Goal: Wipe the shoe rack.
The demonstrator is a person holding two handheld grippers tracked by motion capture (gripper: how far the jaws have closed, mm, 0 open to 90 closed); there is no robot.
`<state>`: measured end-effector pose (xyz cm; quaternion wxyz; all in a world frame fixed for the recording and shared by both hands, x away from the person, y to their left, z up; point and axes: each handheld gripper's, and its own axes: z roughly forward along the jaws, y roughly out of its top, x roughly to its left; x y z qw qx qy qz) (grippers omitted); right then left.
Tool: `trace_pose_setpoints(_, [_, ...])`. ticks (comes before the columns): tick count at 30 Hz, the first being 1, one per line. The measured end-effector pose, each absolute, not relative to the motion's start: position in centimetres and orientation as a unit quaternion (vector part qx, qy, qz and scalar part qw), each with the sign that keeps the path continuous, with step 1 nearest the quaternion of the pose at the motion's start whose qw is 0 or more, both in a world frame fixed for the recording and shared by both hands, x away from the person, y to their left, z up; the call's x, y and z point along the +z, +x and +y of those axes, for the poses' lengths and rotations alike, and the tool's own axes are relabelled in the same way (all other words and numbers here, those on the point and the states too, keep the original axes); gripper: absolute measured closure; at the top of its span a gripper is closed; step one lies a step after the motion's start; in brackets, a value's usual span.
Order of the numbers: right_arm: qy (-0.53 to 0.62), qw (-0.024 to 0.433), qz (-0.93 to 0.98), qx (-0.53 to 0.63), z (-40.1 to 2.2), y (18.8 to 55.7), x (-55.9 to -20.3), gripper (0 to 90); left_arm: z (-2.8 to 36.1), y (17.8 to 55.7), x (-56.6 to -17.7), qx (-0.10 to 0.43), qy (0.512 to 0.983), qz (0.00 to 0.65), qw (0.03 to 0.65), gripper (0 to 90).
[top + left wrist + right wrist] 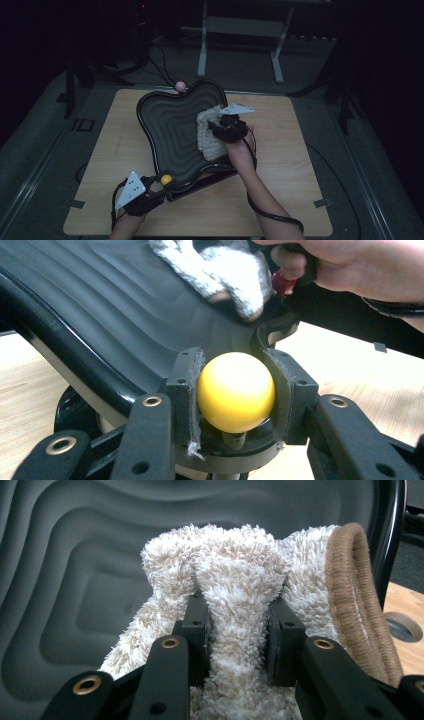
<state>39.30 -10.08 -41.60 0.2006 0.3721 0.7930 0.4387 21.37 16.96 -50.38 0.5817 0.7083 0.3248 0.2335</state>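
Note:
A black wavy-ribbed tray (172, 130) stands tilted on the wooden table, one edge raised. It has a yellow ball knob (166, 179) at its near corner and a pink one (179, 86) at the far side. My left gripper (159, 186) is shut on the yellow knob (235, 391), its pads (189, 390) on both sides of the ball. My right gripper (218, 126) is shut on a fluffy cream cloth (209, 135) that lies against the tray's right part. In the right gripper view the cloth (240, 580) bunches between the pads (197, 625), and its brown hem (357, 595) curves at the right.
The wooden table (295, 165) has bare room to the right of the tray and along its left side (107, 150). A metal stand (240, 30) and cables lie on the dark floor beyond the table. A round hole (400, 626) shows in the tabletop.

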Motion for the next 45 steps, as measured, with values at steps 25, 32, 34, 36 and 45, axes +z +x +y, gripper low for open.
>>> trace_pose_setpoints(25, [0.336,0.213,0.804,0.442,-12.1,32.8,-45.3,68.4,16.9,21.3,-50.4,0.234,0.708,0.327,0.581,59.8])
trace_pose_setpoints(32, [0.341,0.200,0.800,0.452,-12.3,33.0,-45.2,68.3,17.0,21.4,-50.4,0.232,0.709,0.325,0.582,59.8])
trace_pose_setpoints(34, [0.342,0.196,0.798,0.456,-12.5,33.1,-45.2,68.4,17.0,21.4,-50.4,0.232,0.708,0.325,0.582,59.8])
trace_pose_setpoints(36, [0.342,0.190,0.797,0.460,-12.5,33.2,-45.1,68.6,17.0,21.4,-50.4,0.232,0.708,0.326,0.581,59.8])
trace_pose_setpoints(45, [0.331,0.207,0.782,0.485,-11.3,35.5,-40.6,68.7,17.0,21.4,-50.3,0.233,0.709,0.326,0.580,59.8])
